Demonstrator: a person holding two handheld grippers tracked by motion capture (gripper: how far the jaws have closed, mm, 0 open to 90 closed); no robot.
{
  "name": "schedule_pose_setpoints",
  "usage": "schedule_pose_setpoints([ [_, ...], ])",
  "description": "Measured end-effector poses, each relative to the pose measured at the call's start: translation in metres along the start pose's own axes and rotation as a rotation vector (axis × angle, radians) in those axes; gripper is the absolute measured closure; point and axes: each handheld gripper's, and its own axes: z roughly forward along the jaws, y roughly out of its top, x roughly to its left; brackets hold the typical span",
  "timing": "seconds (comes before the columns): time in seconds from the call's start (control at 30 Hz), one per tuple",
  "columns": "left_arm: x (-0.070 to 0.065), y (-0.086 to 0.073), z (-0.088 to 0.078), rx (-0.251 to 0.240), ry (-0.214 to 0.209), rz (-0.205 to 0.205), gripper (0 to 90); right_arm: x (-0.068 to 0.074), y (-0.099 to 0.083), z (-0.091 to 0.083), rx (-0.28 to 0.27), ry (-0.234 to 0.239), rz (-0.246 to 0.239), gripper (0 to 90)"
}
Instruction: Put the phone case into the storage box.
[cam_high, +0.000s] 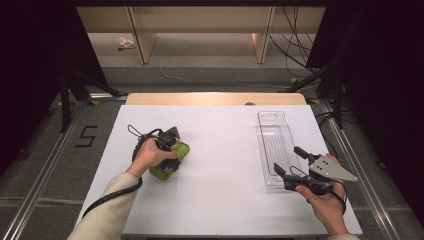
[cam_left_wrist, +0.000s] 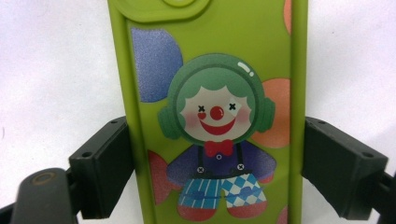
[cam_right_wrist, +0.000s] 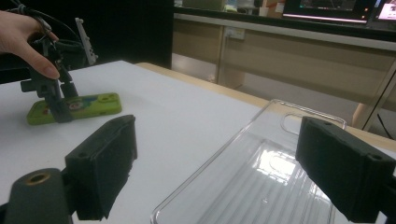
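A: Start with the left gripper (cam_high: 172, 150). What are its jaws doing?

B: They stand either side of the green case (cam_high: 170, 161), one at each long edge. In the left gripper view the left one sits right against the case's edge (cam_left_wrist: 210, 116); the right one looks a hair off it. So I'd call them spread around the case, not yet pinching it.

A: And the case itself?

B: Flat on the table (cam_high: 220, 150), printed side up with the clown showing, near the left edge and about midway between front and back.

A: The right gripper (cam_high: 292, 165)?

B: Its jaws are also spread wide, with nothing between them. It hovers at the near end of the clear tray (cam_high: 274, 145), which lies lengthwise along the right edge, running toward the far right corner. In the right gripper view, the tray (cam_right_wrist: 261, 182) sits just ahead and below the jaws, apart from both.

A: Which step is this, then?

B: My read is the pick-up of the case, with the grip about to be taken. The tray looks like the place it goes, though that's a guess.

A: What does the next move need?

B: Close the left jaws square on the long edges, firmly enough that the smooth case doesn't slip, then lift level. The right gripper could steady the tray.
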Motion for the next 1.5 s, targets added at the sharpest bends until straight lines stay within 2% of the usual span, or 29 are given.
schedule_pose_setpoints([
  [0.23,0.001,-0.001,-0.001,-0.007,-0.006,0.005,15.3,0.000,0.000,0.000,0.000,0.000,-0.001,13.5],
  [0.47,0.002,-0.004,-0.001,-0.035,-0.012,0.001,15.5,0.000,0.000,0.000,-0.001,0.000,0.001,13.5],
  [0.73,0.004,-0.009,-0.005,-0.092,-0.015,-0.022,15.5,0.000,0.000,0.000,-0.004,-0.001,0.001,13.5],
  [1.0,0.007,-0.017,-0.011,-0.179,-0.002,-0.040,15.5,0.001,0.001,0.000,-0.006,-0.003,0.002,13.5],
  [1.37,0.005,-0.032,-0.019,-0.356,0.003,-0.057,15.6,0.001,0.001,0.000,-0.007,-0.004,0.002,13.5],
  [1.5,0.002,-0.039,-0.020,-0.419,0.000,-0.079,15.5,0.001,0.001,0.000,-0.006,-0.003,0.002,13.5],
])
